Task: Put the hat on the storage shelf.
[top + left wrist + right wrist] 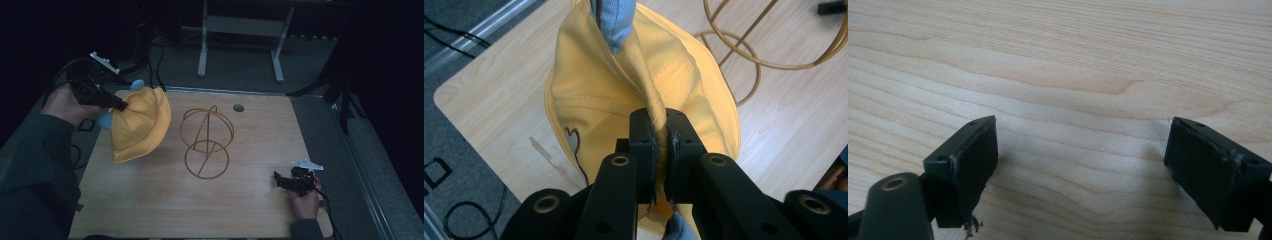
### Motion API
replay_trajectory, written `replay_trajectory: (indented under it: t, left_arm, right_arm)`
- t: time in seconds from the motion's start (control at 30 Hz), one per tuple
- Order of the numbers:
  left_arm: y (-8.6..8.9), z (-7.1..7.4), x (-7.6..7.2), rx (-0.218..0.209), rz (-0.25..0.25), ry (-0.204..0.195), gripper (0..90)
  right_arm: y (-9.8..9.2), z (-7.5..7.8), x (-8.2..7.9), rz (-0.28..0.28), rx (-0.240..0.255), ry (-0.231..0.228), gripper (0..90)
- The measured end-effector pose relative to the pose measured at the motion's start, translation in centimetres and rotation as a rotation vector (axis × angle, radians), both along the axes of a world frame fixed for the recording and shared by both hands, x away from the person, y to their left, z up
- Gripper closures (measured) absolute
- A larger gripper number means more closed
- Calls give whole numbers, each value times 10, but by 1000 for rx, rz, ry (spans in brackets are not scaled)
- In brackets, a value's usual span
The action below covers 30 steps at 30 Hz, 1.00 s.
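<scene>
A yellow cloth hat (139, 125) with pale blue trim hangs above the table's left side, held up by my left gripper (121, 105). In the left gripper view the jaws pinch a fold of the hat's (624, 90) brim, left gripper (662, 145) shut on it. A gold wire hat stand (206, 142), a sphere of rings on a round base, stands at the table's middle, to the right of the hat. My right gripper (281, 181) rests low at the table's front right, and in its own view the right gripper (1080, 160) is open over bare wood.
The wooden table (250, 210) has a small round grommet hole (238, 107) near its far edge. Behind it stands a grey metal frame (202, 45) on the carpet. Black cables (157, 60) trail off the far left corner.
</scene>
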<state>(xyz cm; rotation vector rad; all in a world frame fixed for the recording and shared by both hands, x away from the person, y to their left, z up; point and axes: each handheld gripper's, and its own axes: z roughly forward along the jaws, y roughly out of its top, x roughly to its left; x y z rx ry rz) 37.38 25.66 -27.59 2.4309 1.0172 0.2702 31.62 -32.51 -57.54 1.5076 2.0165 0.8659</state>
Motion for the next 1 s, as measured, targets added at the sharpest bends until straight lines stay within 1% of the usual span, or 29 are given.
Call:
replay_trajectory:
  t: [0.23, 0.5, 0.6, 0.63, 0.73, 0.77, 0.83, 1.0]
  left_arm:
    - [2, 8, -1, -10, -6, -18, 836]
    - [0, 13, 2, -26, -45, -35, 835]
    - [-3, 14, 2, -23, -60, -39, 836]
    - [-5, 15, 2, -24, -70, -58, 836]
    - [-7, 17, 1, -33, -83, -73, 836]
    - [-7, 17, 1, -36, -97, -79, 836]
    - [-9, 19, 1, -43, -106, -86, 836]
    - [-11, 22, 1, -48, -138, -86, 836]
  right_arm:
    - [0, 0, 0, 0, 0, 0, 139]
    - [0, 0, 0, 0, 0, 0, 140]
    - [0, 0, 0, 0, 0, 0, 139]
    - [0, 0, 0, 0, -1, 0, 139]
    - [0, 0, 0, 0, -1, 0, 139]
    - [0, 0, 0, 0, 0, 0, 139]
    - [0, 0, 0, 0, 0, 0, 139]
    - [0, 0, 0, 0, -1, 0, 139]
